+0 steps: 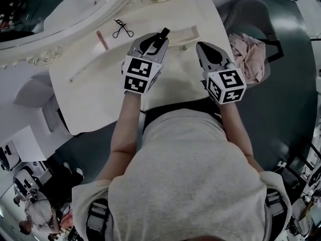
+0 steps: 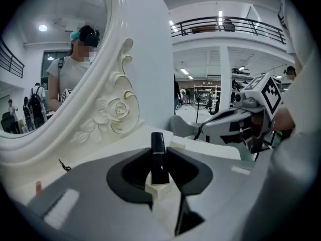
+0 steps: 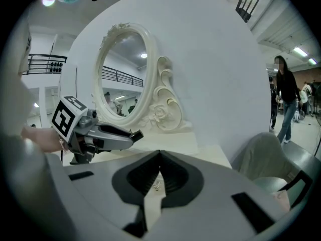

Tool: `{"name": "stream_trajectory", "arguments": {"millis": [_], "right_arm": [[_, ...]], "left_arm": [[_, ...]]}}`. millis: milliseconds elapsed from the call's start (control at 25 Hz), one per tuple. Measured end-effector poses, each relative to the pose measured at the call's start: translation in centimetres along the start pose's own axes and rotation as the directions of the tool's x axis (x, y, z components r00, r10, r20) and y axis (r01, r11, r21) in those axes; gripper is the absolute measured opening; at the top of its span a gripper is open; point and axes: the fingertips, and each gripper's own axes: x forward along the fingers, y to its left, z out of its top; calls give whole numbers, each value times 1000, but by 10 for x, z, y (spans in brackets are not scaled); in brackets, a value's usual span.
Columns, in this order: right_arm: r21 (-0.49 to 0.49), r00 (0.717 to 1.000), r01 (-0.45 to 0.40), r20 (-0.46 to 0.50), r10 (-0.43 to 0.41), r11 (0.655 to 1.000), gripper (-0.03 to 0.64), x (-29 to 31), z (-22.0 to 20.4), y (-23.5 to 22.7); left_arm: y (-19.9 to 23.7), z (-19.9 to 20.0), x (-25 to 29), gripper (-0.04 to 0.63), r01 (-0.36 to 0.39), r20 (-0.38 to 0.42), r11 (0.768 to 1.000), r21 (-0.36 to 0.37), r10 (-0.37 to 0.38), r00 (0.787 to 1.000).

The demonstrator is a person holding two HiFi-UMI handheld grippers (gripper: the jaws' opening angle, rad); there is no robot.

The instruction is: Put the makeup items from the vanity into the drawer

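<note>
free: vanity top (image 1: 90, 92) left-front | obstacles: mirror (image 1: 70, 9) behind; eyelash curler (image 1: 123, 30), pink stick (image 1: 102, 39); chair (image 1: 246, 11) right

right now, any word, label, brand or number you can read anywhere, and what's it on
None: no word, brand or number can be read in any view.
Cubes on the left gripper and right gripper: black-and-white square markers only, no letters.
Black tube in the left gripper's jaws: no label shows.
Pink stick and eyelash curler on the vanity: too small to tell.
</note>
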Motion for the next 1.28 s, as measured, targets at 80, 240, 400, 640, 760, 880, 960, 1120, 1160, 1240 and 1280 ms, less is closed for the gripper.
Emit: {"name": "stream_trajectory", "arguments": {"millis": [80,240,400,640,760,880,960,1120,1160,1240,1280], "right_arm": [[5,1000,11,4,-11,1000,9,-2,1,-7],[12,1000,28,5,-28,1000,9,-5,1,-19],[35,999,34,11,-34,999,9,-7,-1,-27],[45,1000,27,5,-27,999,9,-5,-2,-33],[55,1000,25,8,-26,998,8,-6,-4,-35],[66,1000,25,0,-25,997,8,-7,-10,-37],[73,1000,26,-8,-26,997,9,-6,-13,-38],[73,1000,16,-22,-15,997,9,-5,-17,-38],[74,1000,15,-23,-13,997,9,-5,-18,-38],[78,1000,17,-27,-15,997,9,-5,-19,-39],[81,999,19,-28,-16,997,9,-5,-20,-39]], "left_arm": [[-3,3,7,106,8,-11,1000,20,-8,1000],[-8,9,20,106,32,-19,999,32,-32,999],[-13,12,32,106,53,-33,998,27,-52,998],[-28,4,49,107,103,-98,995,-3,-103,990],[-35,-2,56,107,136,-118,991,-10,-137,984],[-40,-10,62,107,153,-151,988,-16,-154,976],[-41,-15,66,107,156,-178,987,-30,-159,971],[-44,-25,71,107,156,-236,987,-38,-160,958],[-44,-26,72,107,157,-244,987,-44,-163,956],[-45,-29,75,107,161,-256,985,-60,-171,951],[-46,-29,76,107,161,-260,984,-69,-174,950]]}}
